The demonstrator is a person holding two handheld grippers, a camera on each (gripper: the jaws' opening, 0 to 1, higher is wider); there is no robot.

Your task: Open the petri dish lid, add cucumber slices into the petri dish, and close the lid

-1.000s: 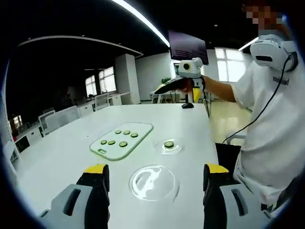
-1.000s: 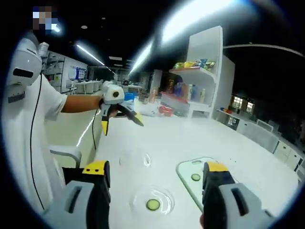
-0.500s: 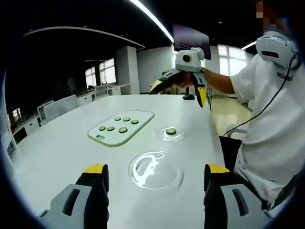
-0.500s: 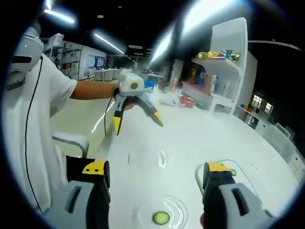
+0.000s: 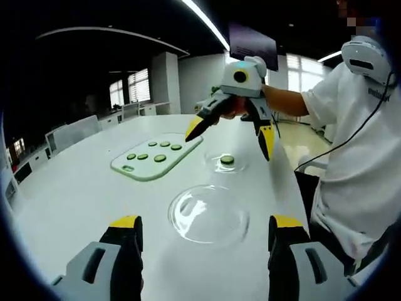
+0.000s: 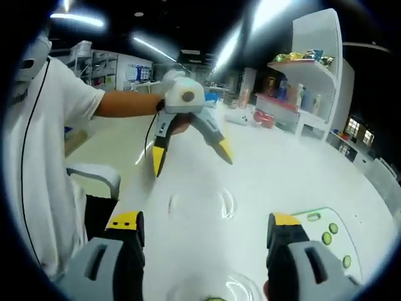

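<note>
Lying flat on table [image 5: 75, 188]: clear lid [image 5: 208, 215]; dish [image 5: 226, 163] w/ one cucumber slice [image 5: 227, 160].

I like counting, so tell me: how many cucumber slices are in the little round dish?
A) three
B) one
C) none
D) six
B: a single slice lies in the dish, while the rest lie on the board.
</note>
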